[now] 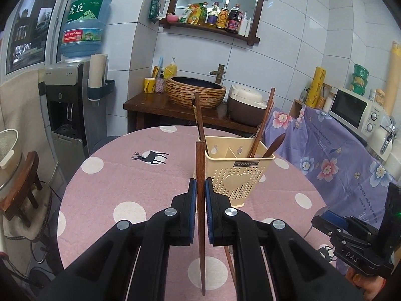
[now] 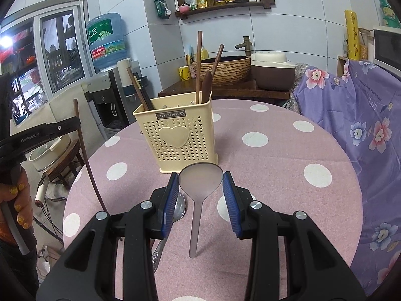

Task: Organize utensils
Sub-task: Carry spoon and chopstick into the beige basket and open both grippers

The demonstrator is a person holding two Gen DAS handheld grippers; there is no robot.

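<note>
My left gripper [image 1: 200, 188] is shut on a dark wooden chopstick [image 1: 200, 225], which stands nearly upright above the table, just in front of the cream utensil holder [image 1: 235, 175]. The holder [image 2: 175, 135] has several wooden chopsticks [image 2: 199, 67] and a wooden spoon [image 2: 206, 85] in it. My right gripper [image 2: 200, 183] is shut on the bowl of a translucent plastic spoon [image 2: 200, 178], whose handle hangs down. From the right wrist view, the left gripper [image 2: 75, 123] and its chopstick [image 2: 86, 158] are at the left. A metal spoon [image 2: 179, 208] lies on the table under the right gripper.
The round table has a pink polka-dot cloth [image 1: 112, 188]. Another wooden stick [image 1: 230, 263] lies on it near the front. A floral purple cloth [image 1: 325, 155] covers furniture on the right. A water dispenser [image 1: 67, 105] stands to the left, a rice cooker [image 1: 245, 105] behind.
</note>
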